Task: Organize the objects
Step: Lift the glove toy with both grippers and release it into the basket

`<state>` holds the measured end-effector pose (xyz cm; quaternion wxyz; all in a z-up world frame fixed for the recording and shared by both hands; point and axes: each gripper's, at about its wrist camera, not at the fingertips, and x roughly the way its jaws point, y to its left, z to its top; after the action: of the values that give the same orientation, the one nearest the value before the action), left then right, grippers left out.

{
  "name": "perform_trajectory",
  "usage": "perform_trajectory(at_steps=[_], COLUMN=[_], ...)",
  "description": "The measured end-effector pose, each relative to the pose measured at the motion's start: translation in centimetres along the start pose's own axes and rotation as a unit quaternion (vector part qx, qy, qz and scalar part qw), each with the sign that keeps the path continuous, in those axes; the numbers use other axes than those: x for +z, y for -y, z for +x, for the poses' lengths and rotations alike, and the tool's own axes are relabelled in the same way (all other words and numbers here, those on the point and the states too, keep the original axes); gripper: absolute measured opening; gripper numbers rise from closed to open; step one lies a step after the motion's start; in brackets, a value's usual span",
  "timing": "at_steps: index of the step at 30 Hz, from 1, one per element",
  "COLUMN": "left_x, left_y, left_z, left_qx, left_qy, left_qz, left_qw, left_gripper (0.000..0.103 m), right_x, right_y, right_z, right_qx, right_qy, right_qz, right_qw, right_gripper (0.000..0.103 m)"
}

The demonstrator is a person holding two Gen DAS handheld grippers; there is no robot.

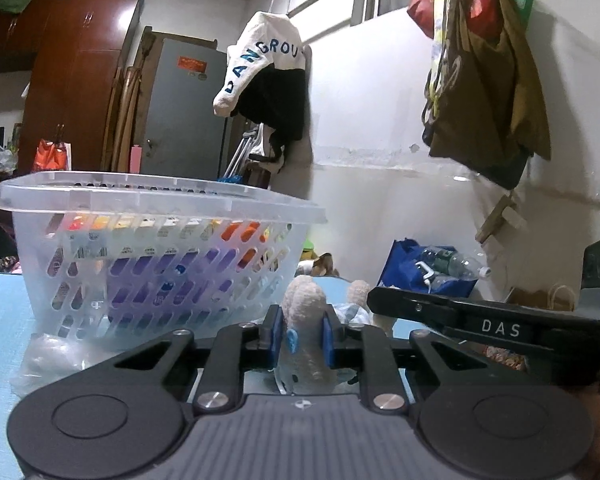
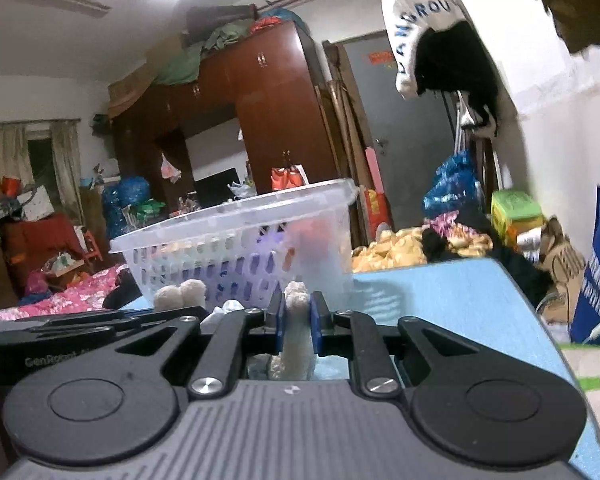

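Left gripper [image 1: 302, 340], level over the blue table [image 1: 0, 320], clamps a fuzzy white toy [image 1: 304, 304]; right gripper [image 2: 297, 322] alongside pinches another limb. Clear basket [image 1: 160, 264] stands just beyond.

Brown wardrobe [image 2: 260, 112], grey door [image 1: 184, 112]

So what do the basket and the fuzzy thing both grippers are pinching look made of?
Basket: translucent plastic, glossy, with moulded slots; coloured contents show through. Fuzzy thing: cream plush fabric with a nubbly pile, probably a soft toy; it squashes between the left gripper and right gripper fingers.
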<state>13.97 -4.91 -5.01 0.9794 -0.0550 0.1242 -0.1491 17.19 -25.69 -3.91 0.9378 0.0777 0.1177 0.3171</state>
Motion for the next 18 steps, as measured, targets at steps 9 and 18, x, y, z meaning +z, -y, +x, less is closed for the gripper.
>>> perform_trajectory(at_steps=[9,18], left_x=[3.3,12.2], left_y=[-0.3,-2.2], left_z=[-5.8,-6.4], left_qx=[-0.027,-0.008], left_qy=[0.057,0.097], left_qz=[0.002,0.043], left_qw=[0.998,0.9943], left_gripper=[0.023,0.023], right_x=[3.7,12.2], right_y=[-4.4,-8.2], right_z=[-2.4,0.4], right_qx=[0.032,0.067], right_qy=[0.043,0.062], right_qz=[-0.04,-0.106], right_qw=[0.998,0.99], right_gripper=[0.015,0.015])
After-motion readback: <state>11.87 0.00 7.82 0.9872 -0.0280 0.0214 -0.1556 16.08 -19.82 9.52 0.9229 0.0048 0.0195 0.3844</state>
